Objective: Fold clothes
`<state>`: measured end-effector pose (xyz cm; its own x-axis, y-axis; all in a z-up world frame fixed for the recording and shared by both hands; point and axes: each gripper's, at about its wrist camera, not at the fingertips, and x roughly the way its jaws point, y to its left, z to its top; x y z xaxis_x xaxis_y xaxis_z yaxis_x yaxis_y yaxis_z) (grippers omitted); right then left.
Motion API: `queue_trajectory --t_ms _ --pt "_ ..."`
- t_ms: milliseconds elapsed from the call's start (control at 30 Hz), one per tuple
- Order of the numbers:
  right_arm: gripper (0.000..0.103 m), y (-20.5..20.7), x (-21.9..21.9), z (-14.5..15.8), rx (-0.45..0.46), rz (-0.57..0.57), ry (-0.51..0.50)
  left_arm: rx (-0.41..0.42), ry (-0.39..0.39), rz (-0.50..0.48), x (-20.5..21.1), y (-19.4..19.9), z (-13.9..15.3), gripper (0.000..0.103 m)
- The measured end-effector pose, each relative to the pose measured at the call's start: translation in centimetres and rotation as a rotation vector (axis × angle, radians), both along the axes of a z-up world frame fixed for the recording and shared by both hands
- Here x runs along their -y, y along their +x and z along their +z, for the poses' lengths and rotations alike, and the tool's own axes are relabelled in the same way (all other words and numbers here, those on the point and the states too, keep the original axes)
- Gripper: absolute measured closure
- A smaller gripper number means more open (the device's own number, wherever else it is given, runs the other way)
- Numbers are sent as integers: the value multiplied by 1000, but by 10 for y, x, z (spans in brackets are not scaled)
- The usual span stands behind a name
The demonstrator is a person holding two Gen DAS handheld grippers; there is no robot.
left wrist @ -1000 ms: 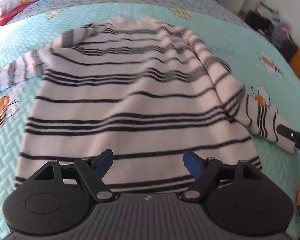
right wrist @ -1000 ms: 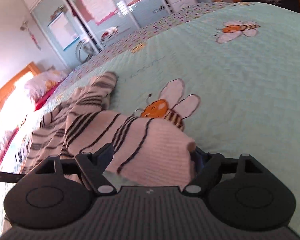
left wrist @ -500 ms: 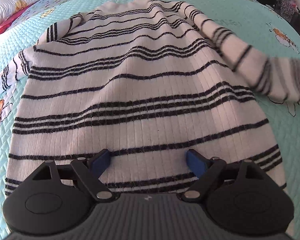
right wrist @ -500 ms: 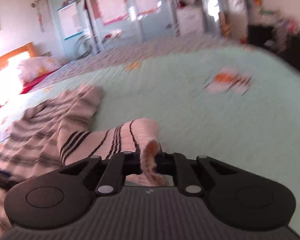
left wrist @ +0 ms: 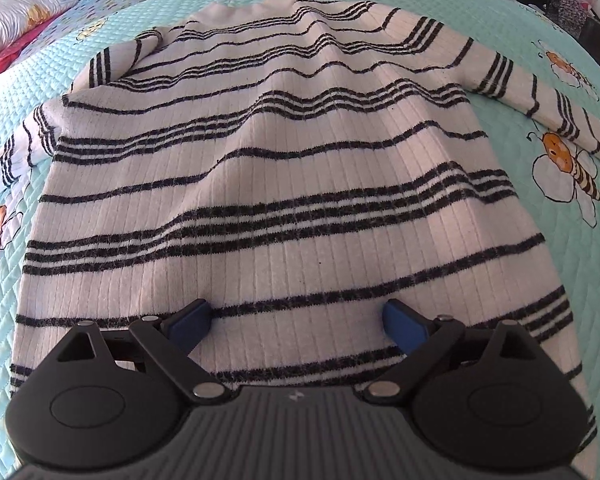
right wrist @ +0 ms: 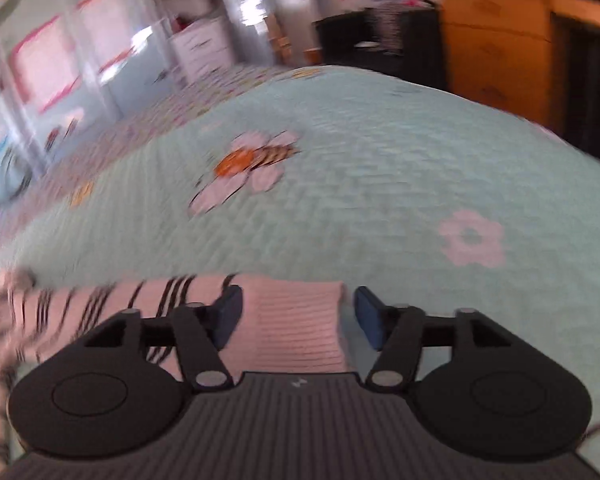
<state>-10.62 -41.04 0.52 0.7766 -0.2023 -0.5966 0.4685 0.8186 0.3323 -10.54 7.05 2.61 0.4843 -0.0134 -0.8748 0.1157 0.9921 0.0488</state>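
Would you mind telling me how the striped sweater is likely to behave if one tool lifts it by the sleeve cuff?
The striped sweater looks like soft ribbed knit, already rippled on the quilt, so it would probably sag and drape, not hold shape. Its fuzzy surface suggests it won't slip easily. The sleeve cuff, lying flat between the right tool's open jaws, would likely trail the body after it.

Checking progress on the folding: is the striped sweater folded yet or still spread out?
Spread out. The sweater lies flat on the bedspread, body unfolded, both sleeves stretched out sideways.
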Motion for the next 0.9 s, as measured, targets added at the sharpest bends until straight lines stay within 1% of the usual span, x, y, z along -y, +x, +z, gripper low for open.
queue_trajectory --t_ms 100,167,233,267,400,467,500,533,567,600,633,667,700,767,800,833,867,900 --pt "37 -28 10 3 109 -164 125 10 0 -3 -1 -1 -2 4" --pt "36 -40 -1 12 200 -161 159 16 -3 0 -1 -2 -3 3" --pt "36 -33 -17 16 277 -33 226 20 -2 3 -1 -3 -3 2" --pt "36 -24 -26 15 298 44 287 22 -2 5 -1 -4 -3 2" --pt "36 36 -63 1 339 305 562 14 -4 16 0 -4 -1 2" --pt "36 66 -82 -6 312 392 628 7 -15 24 -2 -3 1 3" --pt "35 83 -93 -9 242 443 589 9 -26 30 -3 -3 4 7" --pt "35 101 -101 -15 137 456 521 18 -46 40 -5 -4 9 10" --pt "36 106 -101 -25 130 430 501 35 -79 41 -6 -5 15 19" --pt "43 110 -100 -36 131 400 485 53 -118 35 -6 -6 23 24" --pt "52 114 -99 -46 131 370 469 74 -153 28 -4 -5 31 24" --pt "56 111 -101 -49 153 377 421 102 -177 24 -2 -1 40 24" --pt "56 106 -105 -51 180 402 373 133 -191 21 3 5 50 24" --pt "54 101 -116 -46 173 469 312 196 -194 8 16 26 69 24" --pt "44 99 -122 -44 169 502 282 224 -188 -1 24 39 78 23" --pt "31 100 -127 -42 165 553 244 237 -165 -19 36 58 86 23" --pt "27 102 -132 -40 162 605 205 248 -139 -40 49 77 92 23" --pt "23 101 -136 -38 164 627 181 252 -103 -77 62 97 95 23"
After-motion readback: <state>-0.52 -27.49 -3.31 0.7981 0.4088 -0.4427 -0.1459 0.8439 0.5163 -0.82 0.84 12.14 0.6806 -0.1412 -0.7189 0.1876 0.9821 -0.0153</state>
